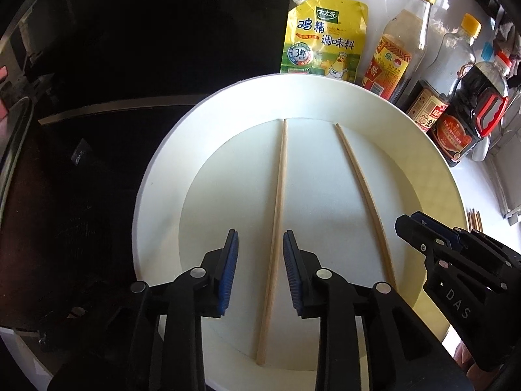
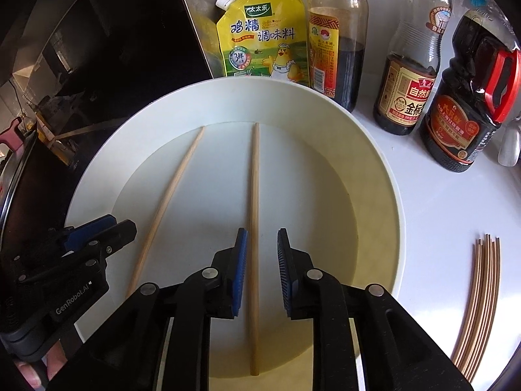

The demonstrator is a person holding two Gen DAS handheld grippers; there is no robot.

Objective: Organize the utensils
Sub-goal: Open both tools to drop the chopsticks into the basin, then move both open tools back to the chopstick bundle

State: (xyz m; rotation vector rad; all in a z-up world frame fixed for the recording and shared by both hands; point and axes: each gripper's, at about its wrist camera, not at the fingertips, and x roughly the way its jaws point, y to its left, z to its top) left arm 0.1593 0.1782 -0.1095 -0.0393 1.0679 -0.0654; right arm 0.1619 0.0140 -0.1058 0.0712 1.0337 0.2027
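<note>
A white plate holds two wooden chopsticks lying side by side, a hand's width apart. The left chopstick runs between the fingers of my left gripper, which is open, its blue pads clear of the stick on both sides. The right chopstick lies between the fingers of my right gripper, close to the left pad with a gap to the right pad, so it is open too. Each gripper shows at the edge of the other's view: right gripper, left gripper.
Behind the plate stand a yellow seasoning pouch and three sauce bottles. A bundle of several chopsticks lies on the white counter right of the plate. A black glass cooktop borders the plate on the left.
</note>
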